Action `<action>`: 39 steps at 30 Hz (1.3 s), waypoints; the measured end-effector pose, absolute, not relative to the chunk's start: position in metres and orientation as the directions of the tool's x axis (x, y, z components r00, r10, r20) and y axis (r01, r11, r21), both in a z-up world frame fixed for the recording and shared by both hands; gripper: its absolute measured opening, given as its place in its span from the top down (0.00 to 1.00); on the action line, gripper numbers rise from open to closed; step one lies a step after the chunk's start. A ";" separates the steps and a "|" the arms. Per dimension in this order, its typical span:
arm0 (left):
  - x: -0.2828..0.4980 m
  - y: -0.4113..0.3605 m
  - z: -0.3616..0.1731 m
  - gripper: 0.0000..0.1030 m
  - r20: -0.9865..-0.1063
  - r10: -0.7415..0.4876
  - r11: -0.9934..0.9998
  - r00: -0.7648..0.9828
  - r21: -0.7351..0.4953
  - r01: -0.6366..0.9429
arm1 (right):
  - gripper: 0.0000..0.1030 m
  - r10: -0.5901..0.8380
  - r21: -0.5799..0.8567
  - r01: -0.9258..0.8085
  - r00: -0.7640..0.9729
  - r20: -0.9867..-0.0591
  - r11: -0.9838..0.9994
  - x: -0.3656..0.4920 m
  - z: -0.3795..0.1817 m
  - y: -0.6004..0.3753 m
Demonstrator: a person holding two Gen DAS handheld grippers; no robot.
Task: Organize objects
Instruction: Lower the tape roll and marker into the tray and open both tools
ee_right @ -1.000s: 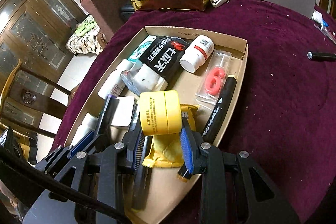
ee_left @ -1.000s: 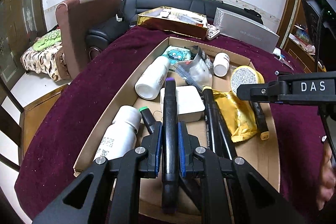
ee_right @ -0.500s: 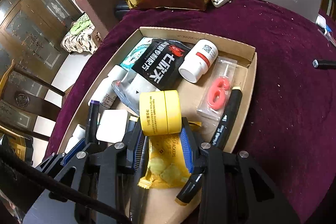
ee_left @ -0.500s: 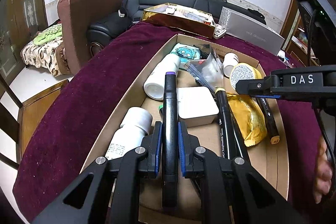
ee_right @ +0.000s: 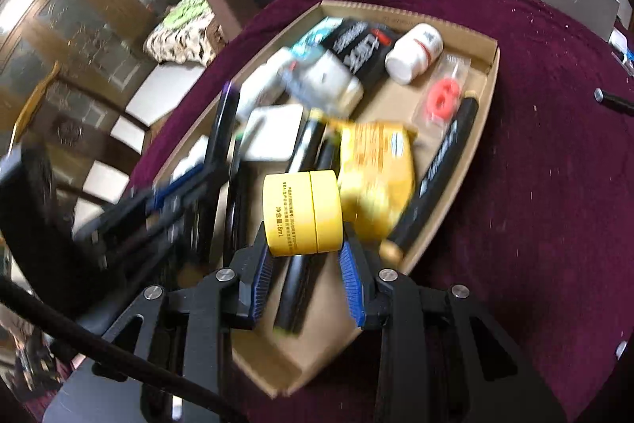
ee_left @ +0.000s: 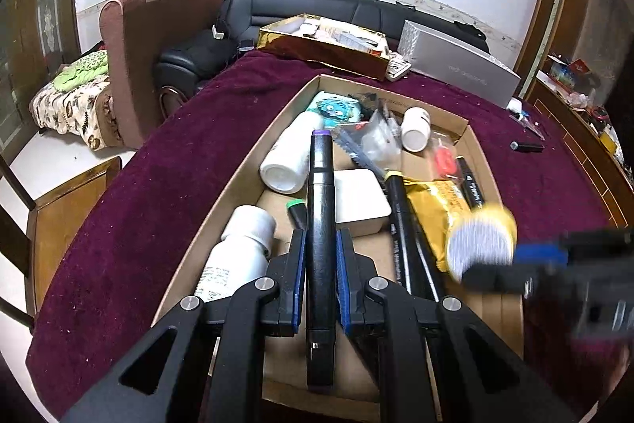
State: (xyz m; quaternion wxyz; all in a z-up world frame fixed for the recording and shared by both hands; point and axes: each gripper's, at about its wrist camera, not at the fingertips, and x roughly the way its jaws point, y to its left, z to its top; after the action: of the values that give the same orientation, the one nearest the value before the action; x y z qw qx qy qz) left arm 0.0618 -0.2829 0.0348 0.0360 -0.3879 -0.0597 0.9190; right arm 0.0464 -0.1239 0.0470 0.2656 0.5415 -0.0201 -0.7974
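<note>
My left gripper (ee_left: 320,280) is shut on a black marker with a purple tip (ee_left: 320,224) and holds it above the cardboard tray (ee_left: 233,181). My right gripper (ee_right: 305,260) is shut on a yellow round jar (ee_right: 303,213) and holds it above the tray's near end (ee_right: 489,82); it shows blurred in the left wrist view (ee_left: 481,240). In the tray lie white bottles (ee_left: 241,256), a white box (ee_left: 362,203), black markers (ee_left: 400,224), a yellow snack packet (ee_right: 376,161), a red item in a clear bag (ee_right: 443,96) and a small white jar (ee_right: 414,52).
The tray sits on a maroon tablecloth (ee_left: 166,193). A gold box of items (ee_left: 321,44) and a grey box (ee_left: 455,66) stand at the far edge. A loose black pen (ee_right: 614,100) lies on the cloth to the right. A chair (ee_left: 154,38) and sofa stand beyond.
Both grippers have risen and pulled back from the tray with their objects. The right gripper with the yellow jar moves fast toward me, blurring both views.
</note>
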 end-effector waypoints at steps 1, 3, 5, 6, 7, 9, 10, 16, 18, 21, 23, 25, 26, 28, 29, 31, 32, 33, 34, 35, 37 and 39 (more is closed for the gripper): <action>0.062 -0.282 0.035 0.89 -0.709 0.117 -0.990 -0.696 -0.139 -0.024 | 0.70 -0.438 0.309 0.410 -0.270 -0.857 -0.858 0.053 0.045 -0.124; 0.064 -0.278 0.035 0.89 -0.710 0.122 -0.990 -0.693 -0.139 -0.033 | 0.70 -0.421 0.285 0.422 -0.274 -0.864 -0.860 0.063 0.042 -0.126; 0.065 -0.274 0.034 0.89 -0.715 0.125 -0.990 -0.688 -0.134 -0.041 | 0.70 -0.402 0.259 0.433 -0.279 -0.872 -0.863 0.071 0.038 -0.128; 0.065 -0.271 0.033 0.89 -0.718 0.126 -0.990 -0.684 -0.131 -0.045 | 0.70 -0.394 0.249 0.437 -0.280 -0.876 -0.864 0.074 0.035 -0.129; 0.066 -0.269 0.032 0.89 -0.721 0.123 -0.991 -0.682 -0.125 -0.047 | 0.70 -0.392 0.240 0.443 -0.290 -0.873 -0.864 0.076 0.035 -0.129; 0.065 -0.265 0.031 0.89 -0.728 0.119 -0.992 -0.675 -0.116 -0.049 | 0.70 -0.363 0.196 0.449 -0.322 -0.874 -0.871 0.079 0.036 -0.133; 0.065 -0.264 0.030 0.89 -0.729 0.115 -0.993 -0.675 -0.111 -0.049 | 0.70 -0.342 0.166 0.451 -0.343 -0.875 -0.877 0.080 0.037 -0.134; 0.063 -0.261 0.026 0.89 -0.737 0.093 -0.995 -0.670 -0.090 -0.039 | 0.70 -0.273 0.079 0.447 -0.388 -0.881 -0.891 0.073 0.037 -0.139; 0.063 -0.261 0.026 0.89 -0.734 0.078 -0.997 -0.675 -0.075 -0.033 | 0.70 -0.256 0.060 0.446 -0.394 -0.882 -0.893 0.067 0.036 -0.140; 0.063 -0.263 0.026 0.89 -0.732 0.067 -0.997 -0.678 -0.069 -0.025 | 0.70 -0.252 0.058 0.447 -0.388 -0.887 -0.893 0.061 0.033 -0.143; 0.062 -0.265 0.025 0.89 -0.732 0.058 -0.998 -0.679 -0.063 -0.017 | 0.70 -0.263 0.073 0.444 -0.382 -0.886 -0.893 0.058 0.031 -0.143; 0.062 -0.266 0.025 0.89 -0.732 0.057 -0.998 -0.679 -0.064 -0.014 | 0.70 -0.268 0.085 0.436 -0.378 -0.886 -0.896 0.054 0.031 -0.142; 0.062 -0.267 0.025 0.89 -0.732 0.056 -0.998 -0.679 -0.064 -0.014 | 0.70 -0.269 0.088 0.434 -0.378 -0.886 -0.897 0.052 0.031 -0.142; 0.062 -0.266 0.025 0.89 -0.733 0.053 -0.998 -0.678 -0.060 -0.014 | 0.70 -0.271 0.090 0.434 -0.377 -0.886 -0.896 0.050 0.031 -0.141; 0.062 -0.266 0.025 0.89 -0.733 0.053 -0.998 -0.678 -0.059 -0.014 | 0.70 -0.269 0.086 0.436 -0.377 -0.886 -0.896 0.050 0.031 -0.141; 0.062 -0.267 0.025 0.89 -0.734 0.052 -0.998 -0.678 -0.060 -0.012 | 0.66 -0.270 0.086 0.437 -0.378 -0.886 -0.895 0.053 0.031 -0.141; 0.062 -0.267 0.025 0.89 -0.734 0.051 -0.998 -0.678 -0.059 -0.012 | 0.66 -0.274 0.092 0.436 -0.376 -0.885 -0.895 0.053 0.031 -0.140; 0.062 -0.267 0.025 0.89 -0.734 0.051 -0.998 -0.677 -0.059 -0.011 | 0.66 -0.279 0.095 0.440 -0.375 -0.884 -0.893 0.054 0.031 -0.139; 0.062 -0.267 0.025 0.89 -0.734 0.049 -0.998 -0.677 -0.057 -0.010 | 0.65 -0.282 0.096 0.443 -0.375 -0.883 -0.891 0.057 0.032 -0.139; 0.062 -0.267 0.025 0.89 -0.735 0.048 -0.998 -0.676 -0.056 -0.009 | 0.63 -0.289 0.102 0.445 -0.375 -0.881 -0.890 0.058 0.033 -0.139; 0.063 -0.267 0.025 0.89 -0.736 0.047 -0.998 -0.675 -0.059 -0.005 | 0.55 -0.303 0.113 0.450 -0.376 -0.876 -0.886 0.061 0.036 -0.139; 0.064 -0.268 0.026 0.89 -0.736 0.042 -0.998 -0.675 -0.063 0.007 | 0.52 -0.302 0.108 0.450 -0.386 -0.872 -0.886 0.064 0.038 -0.138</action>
State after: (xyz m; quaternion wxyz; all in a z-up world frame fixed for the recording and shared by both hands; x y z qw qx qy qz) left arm 0.0635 -0.2684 0.0256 0.0094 -0.4027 -0.0301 0.9148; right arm 0.0642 -0.1377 0.0379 0.2267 0.5058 0.0733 -0.8291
